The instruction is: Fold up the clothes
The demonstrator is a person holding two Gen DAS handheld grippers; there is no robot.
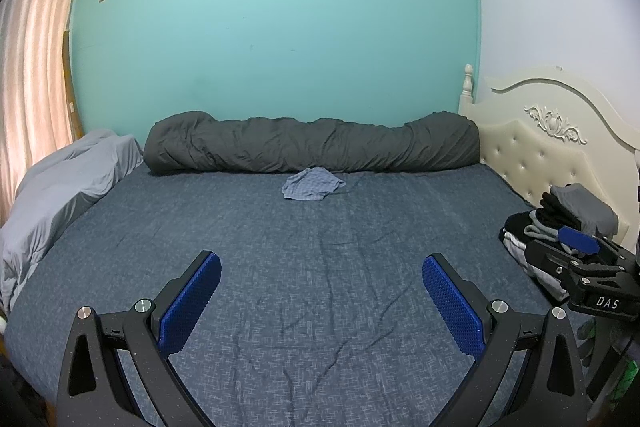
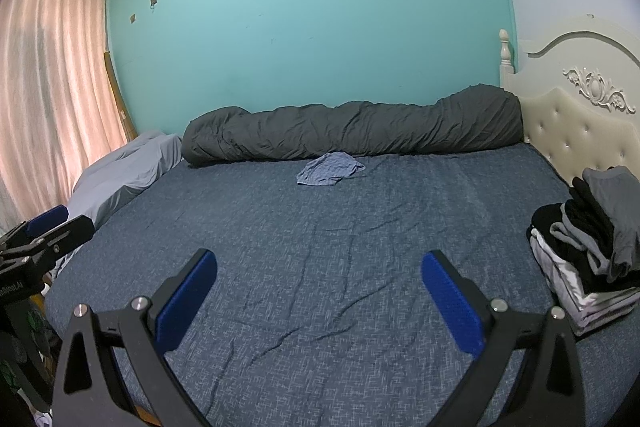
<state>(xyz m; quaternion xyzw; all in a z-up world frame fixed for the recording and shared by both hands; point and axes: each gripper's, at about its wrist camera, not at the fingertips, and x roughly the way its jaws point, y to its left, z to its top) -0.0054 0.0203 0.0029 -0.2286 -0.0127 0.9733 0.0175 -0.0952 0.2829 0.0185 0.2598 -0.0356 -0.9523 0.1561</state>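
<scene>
Clothes: L wrist view shows one small blue-grey garment crumpled on the far side of the bed, just in front of the rolled dark duvet, which sits against the wall, prob. to keep the sheet free as a work surface. Left gripper hangs over bare sheet w/ jaws spread wide, holding nothing. Stack of clothes at the R edge by the headboard, partly behind the right gripper. R wrist view: right gripper also spread wide, empty, garment well ahead of it. Stack looks folded, black/grey/white layers, top grey piece draped loosely. Garment is thin, rumpled, no clear edges; looks like the one piece left to fold.
</scene>
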